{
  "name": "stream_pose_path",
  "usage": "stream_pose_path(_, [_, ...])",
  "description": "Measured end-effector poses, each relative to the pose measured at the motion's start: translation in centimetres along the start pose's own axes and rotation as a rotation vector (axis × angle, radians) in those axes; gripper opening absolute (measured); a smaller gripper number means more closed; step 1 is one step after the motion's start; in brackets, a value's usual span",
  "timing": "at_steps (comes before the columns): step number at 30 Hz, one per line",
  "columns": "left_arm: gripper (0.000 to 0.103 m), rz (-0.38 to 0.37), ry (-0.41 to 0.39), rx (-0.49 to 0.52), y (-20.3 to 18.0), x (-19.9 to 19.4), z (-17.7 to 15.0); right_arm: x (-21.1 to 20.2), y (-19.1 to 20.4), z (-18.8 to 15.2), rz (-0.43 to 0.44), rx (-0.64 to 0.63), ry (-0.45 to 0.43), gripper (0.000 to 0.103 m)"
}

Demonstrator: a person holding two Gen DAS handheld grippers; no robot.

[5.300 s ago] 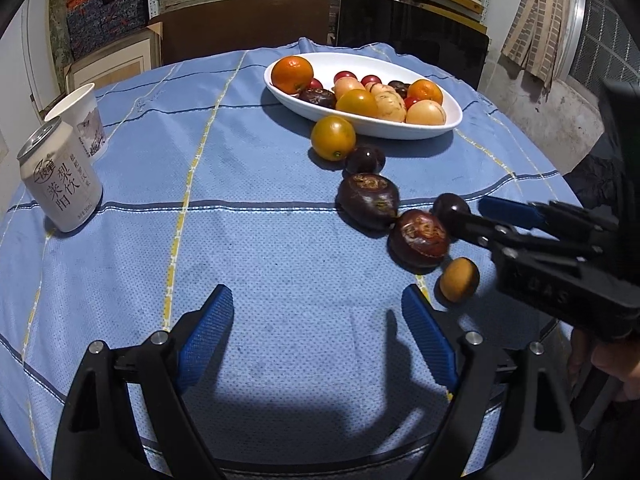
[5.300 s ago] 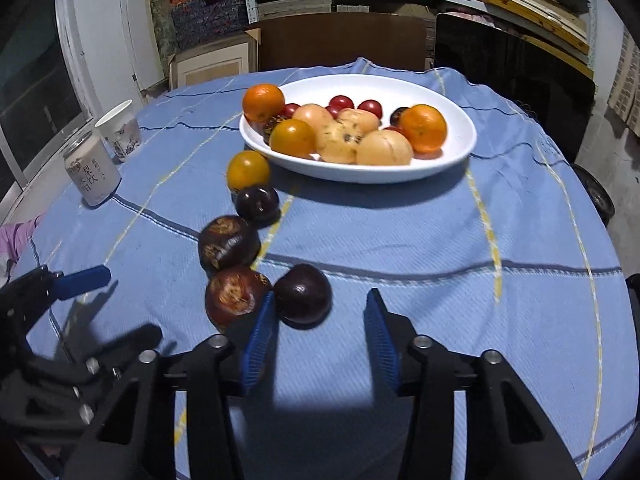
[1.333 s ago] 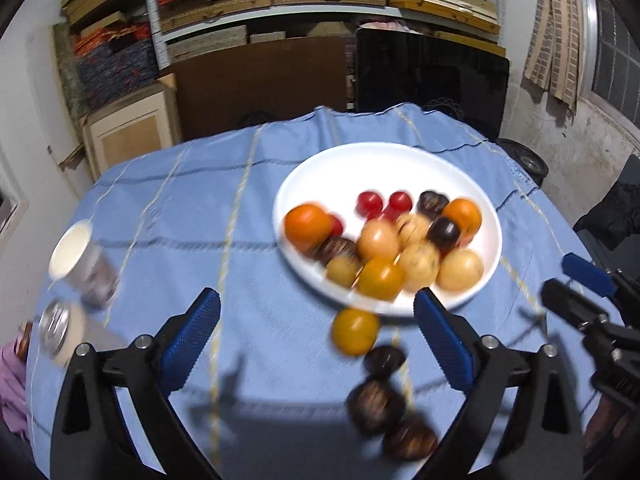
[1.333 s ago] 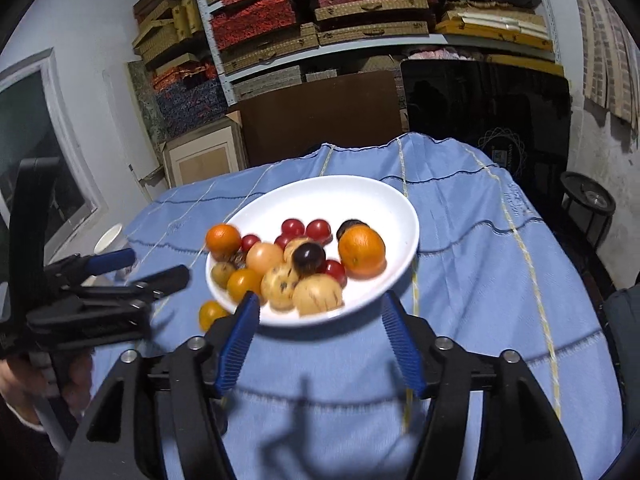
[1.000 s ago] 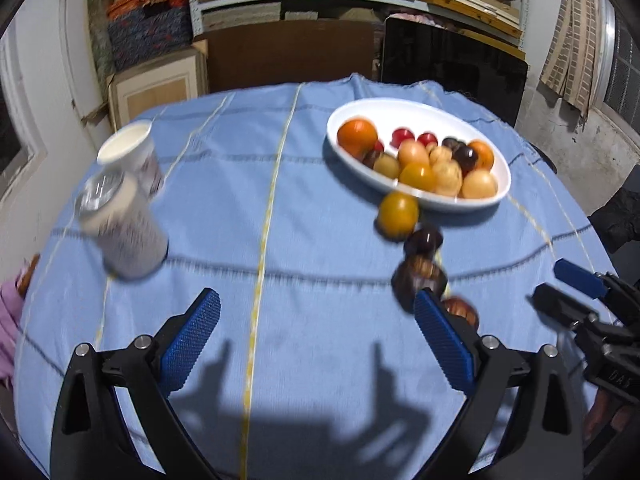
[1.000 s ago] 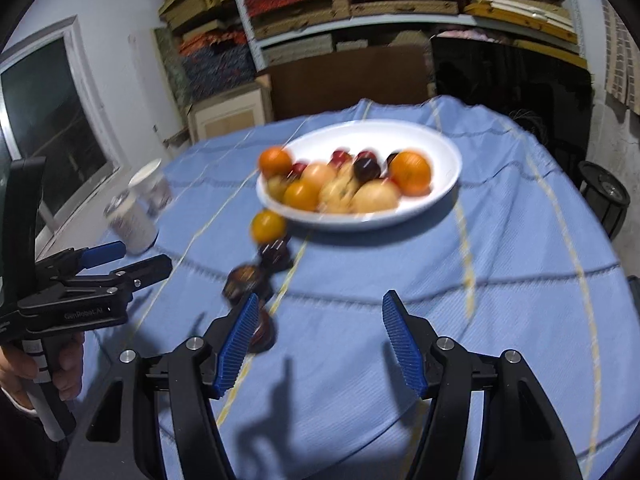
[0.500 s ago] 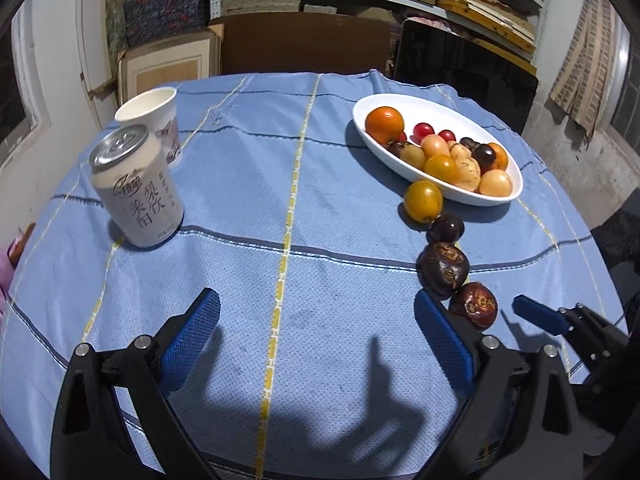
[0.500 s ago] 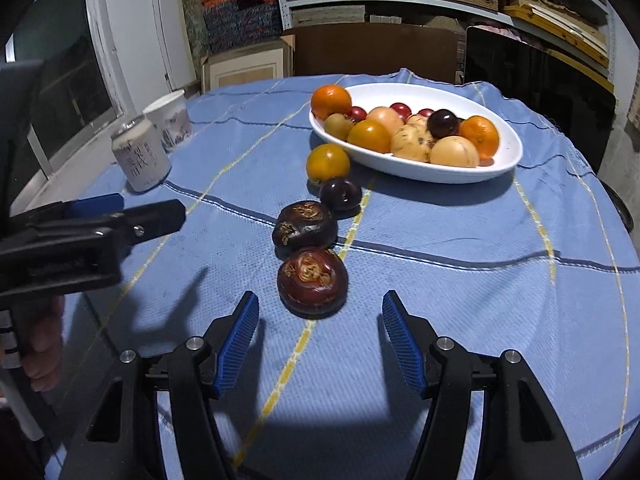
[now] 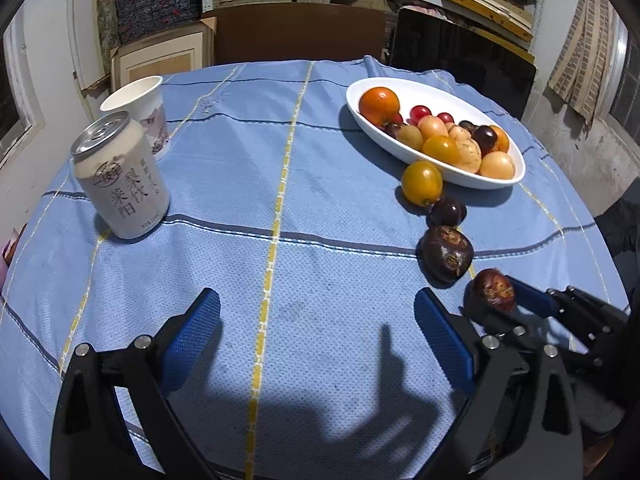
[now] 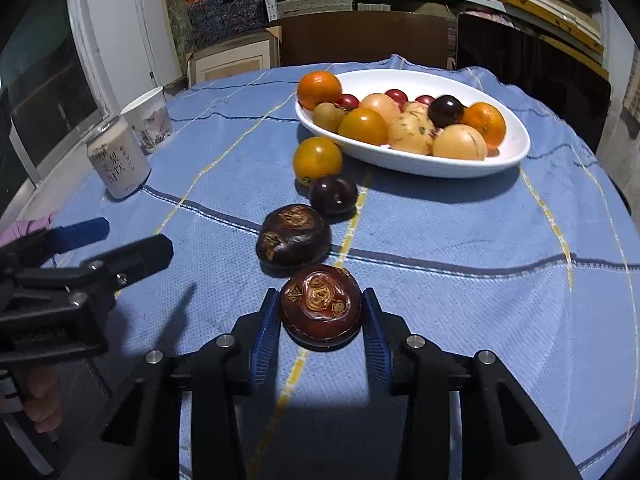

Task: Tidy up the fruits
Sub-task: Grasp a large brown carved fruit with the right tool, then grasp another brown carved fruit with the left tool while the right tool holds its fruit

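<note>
A white oval bowl holds several oranges, yellow fruits, red cherry tomatoes and a dark plum. On the blue cloth in front of it runs a row: a yellow-orange fruit, a dark plum, a dark brown mangosteen and a reddish-brown mangosteen. My right gripper is closing, and its blue pads touch both sides of the reddish-brown mangosteen, which rests on the cloth. My left gripper stands wide open over bare cloth, left of the row.
A white drink can and a paper cup stand at the far left of the round table. A person's hand holds the left gripper's handle. Shelves, boxes and a dark panel stand behind the table.
The right gripper has slid forward and down around the reddish-brown mangosteen and its jaws have narrowed onto it. The left gripper has hardly moved.
</note>
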State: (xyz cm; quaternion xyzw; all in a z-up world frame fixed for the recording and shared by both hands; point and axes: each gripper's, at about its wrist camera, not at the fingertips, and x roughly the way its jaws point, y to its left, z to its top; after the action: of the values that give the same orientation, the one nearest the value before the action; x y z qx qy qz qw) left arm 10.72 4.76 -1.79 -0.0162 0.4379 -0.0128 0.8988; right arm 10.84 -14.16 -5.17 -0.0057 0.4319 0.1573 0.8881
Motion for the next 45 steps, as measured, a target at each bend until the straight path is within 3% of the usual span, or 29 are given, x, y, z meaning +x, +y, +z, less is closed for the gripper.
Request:
stream_pose_path(6, [0.095, -0.007, 0.01, 0.041, -1.5, 0.4, -0.4, -1.6, -3.3, -0.6, 0.029, 0.081, -0.027, 0.043])
stream_pose_path(12, [0.095, -0.019, 0.013, 0.095, -3.8, 0.2, -0.4, -2.6, -4.0, -0.4, 0.029, 0.092, -0.055, 0.043])
stream_pose_path(21, [0.095, -0.017, 0.016, 0.167, -8.0, 2.0, 1.8, -4.7, -6.1, -0.5, 0.02, 0.134, -0.111, 0.043])
stream_pose_path(25, [0.078, -0.018, 0.037, 0.195, -9.4, 3.5, 2.1, -4.9, -6.8, -0.6, 0.024, 0.151, -0.118, 0.043])
stream_pose_path(29, [0.069, -0.016, 0.05, 0.184, -9.6, 4.9, 2.4, -4.7, -6.7, -0.6, 0.026, 0.144, -0.115, 0.043])
stream_pose_path(34, [0.043, -0.046, 0.057, 0.216, -10.1, 5.2, 2.3, -4.5, -6.6, -0.7, 0.026, 0.138, -0.11, 0.043])
stream_pose_path(39, [0.043, -0.075, 0.072, 0.187, -9.7, 4.3, 1.9, -4.4, -6.5, -0.7, 0.027, 0.136, -0.109, 0.043])
stream_pose_path(45, [0.043, -0.097, 0.026, 0.178, -8.9, 1.5, 1.6, -4.2, -6.2, -0.7, 0.023, 0.128, -0.108, 0.043])
